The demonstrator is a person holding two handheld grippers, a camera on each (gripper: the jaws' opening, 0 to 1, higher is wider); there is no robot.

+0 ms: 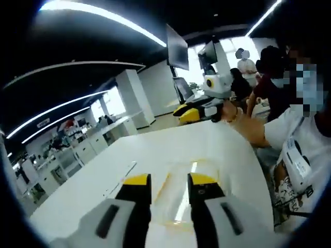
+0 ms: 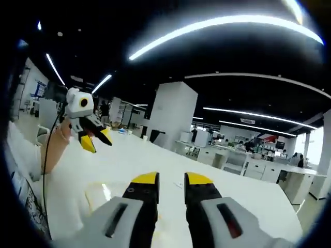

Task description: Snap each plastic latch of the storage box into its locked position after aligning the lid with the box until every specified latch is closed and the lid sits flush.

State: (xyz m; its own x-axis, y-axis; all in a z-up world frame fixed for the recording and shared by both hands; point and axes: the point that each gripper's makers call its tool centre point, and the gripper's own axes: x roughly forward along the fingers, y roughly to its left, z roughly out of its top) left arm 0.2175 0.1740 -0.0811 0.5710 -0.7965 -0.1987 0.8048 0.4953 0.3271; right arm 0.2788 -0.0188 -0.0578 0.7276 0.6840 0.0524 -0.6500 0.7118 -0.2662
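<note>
The clear yellow-trimmed plastic storage box (image 1: 181, 194) lies just beyond my left gripper (image 1: 169, 181), jaws apart and empty; my right gripper (image 2: 170, 181) is likewise parted.

Dark ceiling (image 2: 170, 57), strip lights (image 2: 217, 26), white pillar (image 2: 173, 111).

The white table (image 1: 170, 144) lies wide and bare around the clear storage box (image 1: 181, 199), so there is open room on all sides of it. In the left gripper view, the left gripper (image 1: 169, 181) hangs just above the box with its jaws a little apart, and nothing stands between them and the lid. The right gripper (image 1: 199, 111) is raised at the far table edge, well apart from the box. In the right gripper view, the table ahead of the right gripper (image 2: 171, 180) is free up to the distant desks (image 2: 248, 163).
</note>
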